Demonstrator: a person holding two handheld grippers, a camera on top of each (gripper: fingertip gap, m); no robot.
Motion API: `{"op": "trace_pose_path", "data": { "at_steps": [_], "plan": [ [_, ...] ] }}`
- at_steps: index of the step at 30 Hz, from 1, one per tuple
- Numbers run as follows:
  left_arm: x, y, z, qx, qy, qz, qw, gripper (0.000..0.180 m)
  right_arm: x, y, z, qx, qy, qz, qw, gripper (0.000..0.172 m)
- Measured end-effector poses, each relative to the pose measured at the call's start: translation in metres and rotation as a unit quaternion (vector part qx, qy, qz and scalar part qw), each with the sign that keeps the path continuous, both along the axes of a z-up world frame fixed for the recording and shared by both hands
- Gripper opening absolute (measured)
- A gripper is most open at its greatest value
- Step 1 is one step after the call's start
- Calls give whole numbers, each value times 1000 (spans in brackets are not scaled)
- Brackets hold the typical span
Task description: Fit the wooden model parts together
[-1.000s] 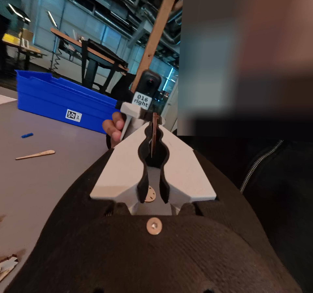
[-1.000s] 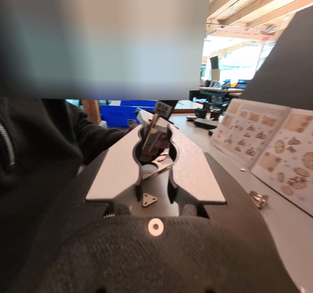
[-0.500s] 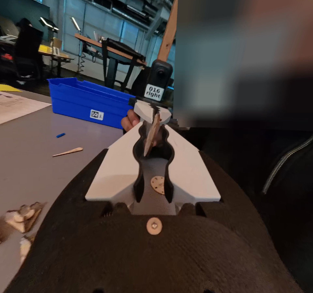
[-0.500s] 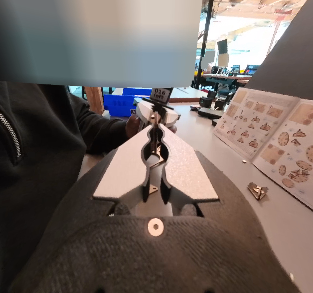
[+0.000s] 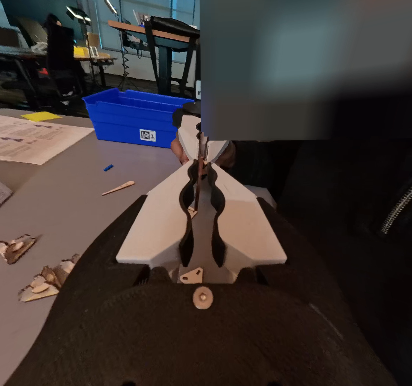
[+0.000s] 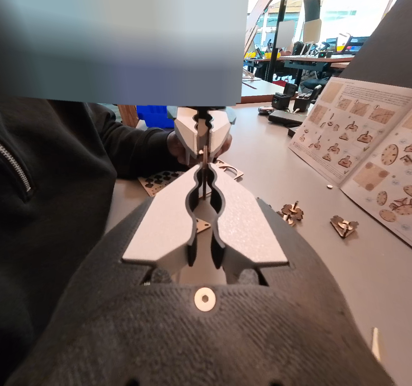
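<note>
Fingertips of the right tool (image 6: 204,168) are closed on a thin flat wooden piece (image 6: 203,188) seen edge-on, both dark pads pressed to its faces, with the piece running back between the wavy pads and forward past the tips. Facing it nose to nose, the left tool (image 5: 201,164) has its tips almost together around the same piece, which in its own view passes down the middle of the narrow gap. One pad looks to lie against the wood, and a small pale nub sits between the piece and the other pad, so I cannot tell whether this tool is truly pinching. The piece is therefore up off the surface (image 5: 66,197), between the two tools and in front of the person's dark zipped jacket (image 6: 55,152). Below the tools lies a small triangular wooden plate (image 5: 191,275) with cut slots. Just beyond, under the left tool as the right wrist view shows it, a wooden sheet (image 6: 156,181) with punched-out shapes rests flat. To either side sit small wooden assemblies (image 6: 289,213), well apart from the tools. Farther out on the left are a slim wooden stick (image 5: 119,188) and a tiny blue peg (image 5: 108,167), then a blue bin (image 5: 131,116) and a printed sheet (image 5: 33,136). On the right, an open illustrated booklet (image 6: 356,152) stands propped.
</note>
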State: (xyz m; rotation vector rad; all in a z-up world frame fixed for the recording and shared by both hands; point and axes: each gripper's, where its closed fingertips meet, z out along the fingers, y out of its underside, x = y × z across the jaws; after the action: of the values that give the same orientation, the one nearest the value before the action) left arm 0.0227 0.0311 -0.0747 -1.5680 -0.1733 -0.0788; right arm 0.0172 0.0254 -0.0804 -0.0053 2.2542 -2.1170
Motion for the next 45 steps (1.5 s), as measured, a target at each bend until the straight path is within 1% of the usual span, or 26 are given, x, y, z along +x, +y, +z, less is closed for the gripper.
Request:
{"op": "trace_pose_path", "data": {
  "at_steps": [3, 5, 9, 11, 14, 15, 18, 21, 26, 30, 35, 38, 40, 41, 44, 45],
  "plan": [
    [4, 0, -1, 7, -50, -38, 998, 4, 3, -1, -2, 6, 8, 6, 1000, 1],
    [6, -1, -3, 10, -61, -51, 997, 4, 5, -1, -4, 9, 2, 13, 1000, 1],
    [9, 1, -5, 2, -59, -58, 997, 4, 7, -1, -5, 7, -3, 28, 1000, 0],
    [8, 0, -3, 8, -60, -56, 997, 4, 7, -2, -2, -13, 19, 19, 1000, 3],
    [10, 2, -8, -2, -59, -62, 996, 4, 9, -4, -1, -31, 54, -3, 998, 4],
    [10, 2, -7, 2, -60, -61, 996, 4, 8, -4, -1, -26, 52, -4, 998, 3],
    [13, 3, -4, 9, -61, -67, 996, 3, 11, -2, 3, -21, 12, 20, 999, 1],
    [11, 4, -4, 9, -60, -59, 996, 4, 9, -2, 3, -20, 6, 18, 1000, 1],
    [7, 5, -6, 1, -99, -57, 994, 5, 5, -2, 1, 3, 35, -10, 999, 0],
    [5, 6, -3, 11, -119, -52, 991, 5, 4, -1, 5, -8, 28, -19, 999, 1],
    [-2, 8, -11, 5, -139, -37, 990, 6, -2, 1, -3, 14, 60, -41, 997, 1],
    [-5, 8, -11, 5, -129, -25, 991, 5, -6, 0, -3, -1, 46, -39, 998, 2],
    [-7, 6, -9, 17, -109, -14, 994, 5, -9, -1, -1, -15, 21, -37, 999, 1],
    [-9, 4, -8, 22, -110, -10, 994, 6, -10, -2, -1, -17, 8, -34, 999, 1],
    [-15, 2, -12, 29, -138, -7, 990, 9, -15, 2, 3, -34, -6, -39, 999, 0],
    [-17, 2, -16, 25, -153, -8, 988, 12, -18, 4, 5, -40, -15, -45, 998, 0]
  ]
}}
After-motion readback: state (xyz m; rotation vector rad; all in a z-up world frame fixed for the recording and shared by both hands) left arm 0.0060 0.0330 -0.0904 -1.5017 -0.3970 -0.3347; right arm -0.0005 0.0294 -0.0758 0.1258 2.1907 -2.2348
